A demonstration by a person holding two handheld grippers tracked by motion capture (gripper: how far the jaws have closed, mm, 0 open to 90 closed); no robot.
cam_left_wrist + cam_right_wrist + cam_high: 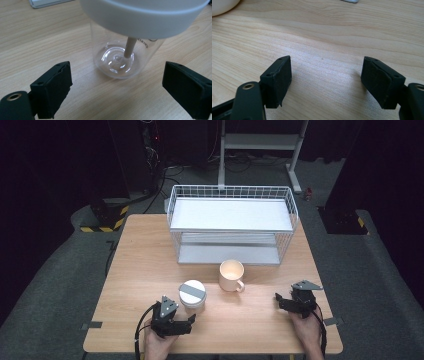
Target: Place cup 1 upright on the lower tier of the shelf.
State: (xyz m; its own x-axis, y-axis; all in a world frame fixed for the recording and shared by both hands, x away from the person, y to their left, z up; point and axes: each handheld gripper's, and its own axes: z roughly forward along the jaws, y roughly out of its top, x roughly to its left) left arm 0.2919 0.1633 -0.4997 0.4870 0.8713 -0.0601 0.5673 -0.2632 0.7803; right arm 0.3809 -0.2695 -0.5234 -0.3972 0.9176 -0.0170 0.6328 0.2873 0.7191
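- Clear plastic or glass jar with a wide pale grey lid (192, 296) stands upright on the light wooden surface (140, 265), just left of the cream ceramic mug (231, 275) and in front of the white wire basket rack (230, 222).
- Left tool (190, 319) sits right beside the jar, jaws spread wide and released; in the left gripper view the jar (125, 52) stands just ahead of the gap between the pads, nothing touching it yet.
- Right tool (278, 297) is well apart from the jar, off by the surface's right edge, jaws also open with only bare wood between them.
- Handling guess: looks empty apart from a beige stick thing (130, 47) inside, so probably light. See-through wall looks stiff, smooth and slippery, and could crack if it's glass.
- I'd grab the straight body under the lid, squarely across the middle. The lid overhangs, which should stop it slipping down through the pads.
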